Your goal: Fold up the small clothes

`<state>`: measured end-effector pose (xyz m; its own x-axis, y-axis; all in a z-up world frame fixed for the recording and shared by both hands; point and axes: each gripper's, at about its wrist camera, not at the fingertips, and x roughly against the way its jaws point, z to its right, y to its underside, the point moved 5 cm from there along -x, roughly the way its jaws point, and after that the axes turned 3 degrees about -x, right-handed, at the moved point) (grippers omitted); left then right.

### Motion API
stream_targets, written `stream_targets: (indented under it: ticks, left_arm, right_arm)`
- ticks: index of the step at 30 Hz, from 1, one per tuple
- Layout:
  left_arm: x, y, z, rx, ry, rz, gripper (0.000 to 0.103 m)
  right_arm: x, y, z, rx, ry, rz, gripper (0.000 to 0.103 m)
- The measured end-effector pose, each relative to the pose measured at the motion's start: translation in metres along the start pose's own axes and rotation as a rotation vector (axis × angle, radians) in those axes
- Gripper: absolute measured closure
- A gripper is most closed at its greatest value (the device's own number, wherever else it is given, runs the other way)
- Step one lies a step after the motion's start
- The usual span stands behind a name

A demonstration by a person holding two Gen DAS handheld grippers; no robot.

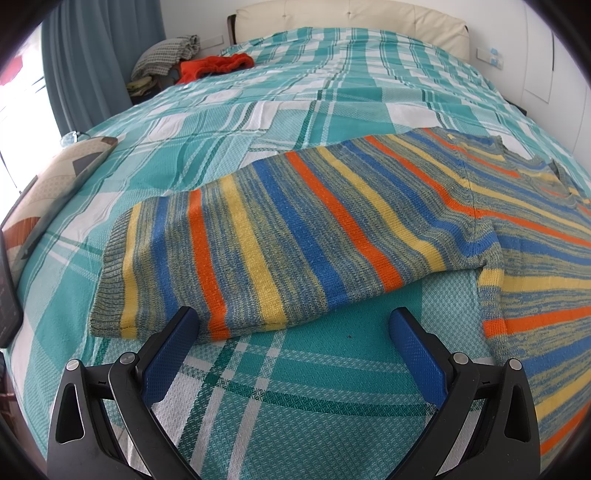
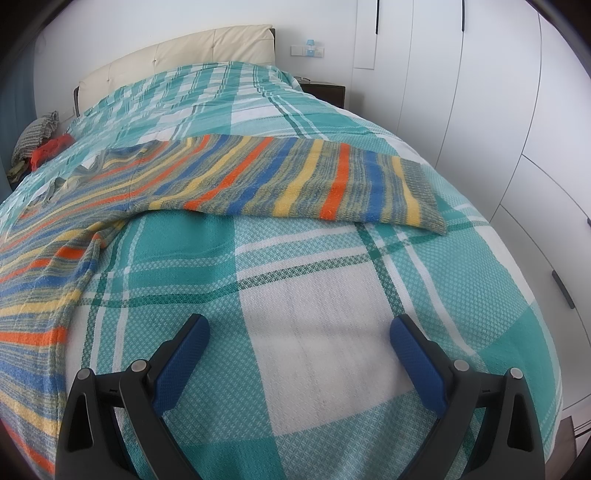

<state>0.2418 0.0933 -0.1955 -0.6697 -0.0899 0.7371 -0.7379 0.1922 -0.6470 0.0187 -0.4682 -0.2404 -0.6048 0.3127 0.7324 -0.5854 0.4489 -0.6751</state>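
A striped knit sweater, in blue, orange, yellow and grey-green, lies flat on the bed with both sleeves spread out. In the left wrist view its left sleeve stretches toward me, the ribbed cuff at the left. My left gripper is open and empty, just in front of the sleeve's near edge. In the right wrist view the other sleeve lies across the bed, cuff at the right, and the body runs down the left side. My right gripper is open and empty, well short of the sleeve.
The bed has a teal and white plaid cover and a cream headboard. Red and grey clothes are piled at the far left. A patterned cushion lies at the left edge. White wardrobe doors stand right of the bed.
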Motion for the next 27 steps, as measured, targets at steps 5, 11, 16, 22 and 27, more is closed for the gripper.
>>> stream_targets:
  ticks: [5,11,16,22,27]
  left_arm:
    - [0.0000,0.0000,0.0000,0.000,0.000,0.000,0.000]
    - [0.0000,0.0000,0.0000,0.000,0.000,0.000,0.000]
    - [0.0000,0.0000,0.0000,0.000,0.000,0.000,0.000]
    - [0.0000,-0.0001,0.0000,0.000,0.000,0.000,0.000]
    - [-0.0001,-0.0002,-0.0001,0.000,0.000,0.000,0.000]
  right_arm:
    - [-0.0007,-0.0009,-0.0010,0.000,-0.001,0.002,0.005]
    - [-0.0009,-0.0010,-0.0015,-0.002,-0.004,0.001,0.005]
    - [-0.0003,-0.0002,-0.0018,0.001,0.002,0.004,0.005]
    - [-0.0004,-0.0003,-0.0021,0.000,0.000,0.005,0.005]
    - [0.0004,0.0002,-0.0015,0.003,0.003,0.003,0.005]
